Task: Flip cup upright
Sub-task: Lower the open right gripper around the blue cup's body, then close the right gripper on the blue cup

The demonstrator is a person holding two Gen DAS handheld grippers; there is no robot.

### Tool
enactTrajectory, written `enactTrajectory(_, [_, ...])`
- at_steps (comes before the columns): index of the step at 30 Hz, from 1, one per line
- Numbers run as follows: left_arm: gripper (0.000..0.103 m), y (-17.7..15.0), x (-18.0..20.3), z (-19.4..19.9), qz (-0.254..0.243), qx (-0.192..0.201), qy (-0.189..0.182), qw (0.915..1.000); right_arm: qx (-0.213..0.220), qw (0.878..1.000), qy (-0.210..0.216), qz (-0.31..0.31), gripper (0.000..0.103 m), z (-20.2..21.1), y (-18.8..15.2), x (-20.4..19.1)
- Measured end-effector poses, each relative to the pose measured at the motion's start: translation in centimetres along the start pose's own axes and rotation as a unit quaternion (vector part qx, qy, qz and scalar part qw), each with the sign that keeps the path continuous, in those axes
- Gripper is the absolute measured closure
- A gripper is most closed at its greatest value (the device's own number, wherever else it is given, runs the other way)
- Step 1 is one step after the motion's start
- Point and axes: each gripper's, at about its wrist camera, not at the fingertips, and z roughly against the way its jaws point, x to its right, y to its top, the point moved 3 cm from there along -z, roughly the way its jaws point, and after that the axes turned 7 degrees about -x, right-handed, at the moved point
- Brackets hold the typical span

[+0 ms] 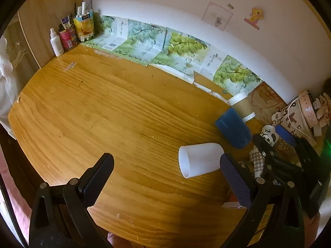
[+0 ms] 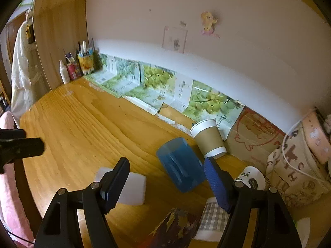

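Observation:
A white cup [image 1: 199, 159] lies on its side on the wooden table [image 1: 103, 107], mouth toward the left; it also shows in the right wrist view [image 2: 132, 188]. A blue cup [image 1: 233, 129] stands mouth down behind it, seen too in the right wrist view [image 2: 181, 164]. A brown paper cup [image 1: 242, 106] stands mouth down by the wall, also in the right wrist view [image 2: 210, 139]. My left gripper [image 1: 165, 163] is open, its right finger beside the white cup's base. My right gripper [image 2: 167, 177] is open, with the blue cup between its fingers.
Bottles and a pen holder [image 1: 82, 25] stand in the far left corner. Grape-print papers [image 1: 178, 49] line the wall. Bags, a panda item [image 2: 251, 177] and checked cloth [image 2: 213, 217] crowd the right side. The right gripper's body [image 1: 289, 161] shows right of the cups.

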Motion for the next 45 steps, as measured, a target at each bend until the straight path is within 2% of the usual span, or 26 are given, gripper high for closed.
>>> enactTrajectory(8, [0.001,0.0,0.4,-1.0,-0.018,-0.005,0.011,0.9998,-0.037,0.999,-0.009,0.003,0.028,-4.6,0.3,1.3])
enactTrajectory(20, [0.001,0.9,0.3,-2.6,-0.011,-0.020,0.008,0.9997,-0.092,0.996,-0.013,0.002,0.028,-8.9,-0.3,3.0])
enactTrajectory(30, [0.001,1.4,0.7,-3.3,-0.010,-0.025,0.005,0.9996,-0.129,0.992,-0.004,0.000,0.028,-11.4,-0.9,3.4])
enactTrajectory(45, [0.001,1.9,1.3,-3.8,-0.014,-0.032,0.004,0.9994,-0.147,0.989,-0.001,-0.010,0.025,-13.0,-1.3,4.2])
